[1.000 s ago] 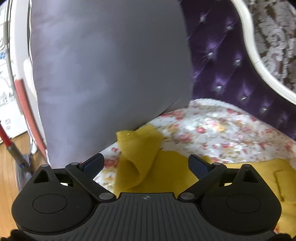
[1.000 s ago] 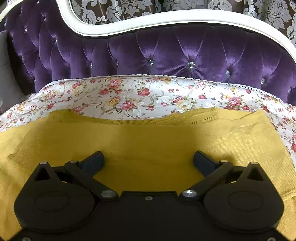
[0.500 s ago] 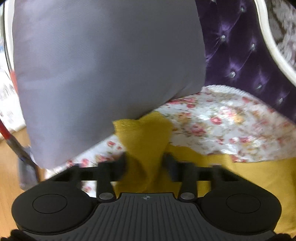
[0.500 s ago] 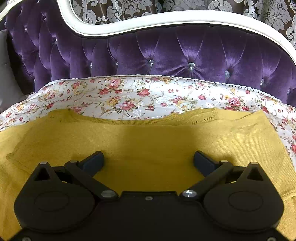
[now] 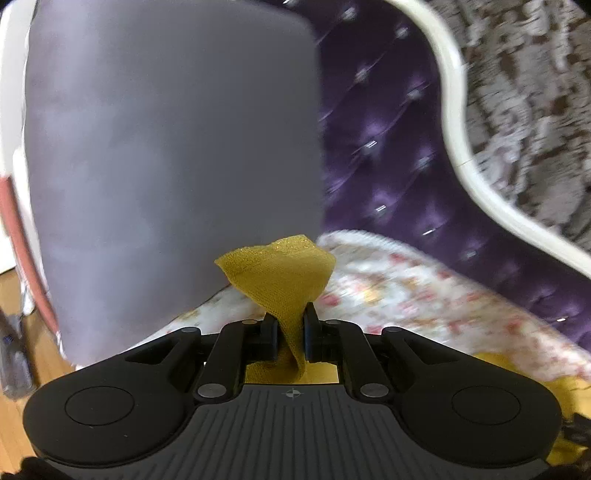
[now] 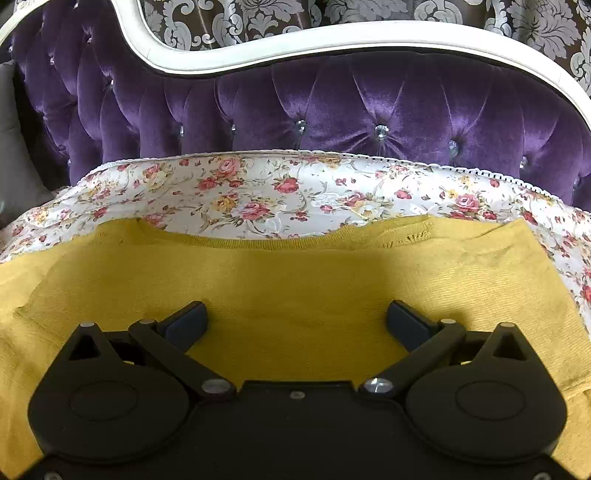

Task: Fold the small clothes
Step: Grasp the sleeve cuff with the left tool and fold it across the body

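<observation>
No brand, label or writing can be read anywhere around you. Your sweater (image 6: 295,295) is mustard-yellow knit with a ribbed neckline, and a small patch of frayed or open stitches shows near that neckline on its right. It lies spread flat on the flowered bedspread (image 6: 280,192), in front of the purple tufted headboard (image 6: 369,110) with its white curved frame (image 6: 332,35). Your left claw (image 5: 290,338) has just been closing and is now clamped on a bunched end of the sweater (image 5: 280,280) — the cloth twists between the fingers (image 5: 269,336) and flares out above them, lifted clear of the bedspread, just in front of the grey pillow (image 5: 166,147). That view is blurred. Your right claw (image 6: 295,319) hangs over the middle of the sweater with its jaws spread wide — nothing is gripped between them. There are no containers in sight.
</observation>
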The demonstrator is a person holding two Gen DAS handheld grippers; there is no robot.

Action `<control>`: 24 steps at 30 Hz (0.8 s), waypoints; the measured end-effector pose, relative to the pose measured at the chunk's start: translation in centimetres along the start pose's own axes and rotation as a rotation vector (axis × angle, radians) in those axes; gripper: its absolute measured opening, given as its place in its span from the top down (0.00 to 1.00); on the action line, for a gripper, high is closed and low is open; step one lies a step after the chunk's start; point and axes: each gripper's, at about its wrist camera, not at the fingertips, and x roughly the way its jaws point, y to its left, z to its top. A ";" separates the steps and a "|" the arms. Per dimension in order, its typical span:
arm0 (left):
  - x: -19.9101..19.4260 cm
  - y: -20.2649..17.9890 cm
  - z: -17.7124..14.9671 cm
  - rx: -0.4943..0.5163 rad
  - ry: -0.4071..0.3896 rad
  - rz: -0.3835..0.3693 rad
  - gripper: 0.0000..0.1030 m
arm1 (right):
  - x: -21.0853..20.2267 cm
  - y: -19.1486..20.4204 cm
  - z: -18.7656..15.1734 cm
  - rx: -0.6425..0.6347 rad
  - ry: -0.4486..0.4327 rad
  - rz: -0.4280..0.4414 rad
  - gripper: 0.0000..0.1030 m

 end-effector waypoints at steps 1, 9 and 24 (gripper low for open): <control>-0.6 -0.7 0.3 0.009 -0.011 -0.011 0.89 | 0.0 0.0 0.0 0.002 -0.001 0.000 0.00; -2.6 -10.0 -0.2 0.129 -0.053 -0.107 0.89 | -0.1 -0.1 -0.1 0.013 -0.006 0.006 0.00; 1.0 -24.0 -9.1 0.293 0.078 -0.214 0.87 | -0.2 -0.3 -0.1 0.030 -0.011 0.019 0.00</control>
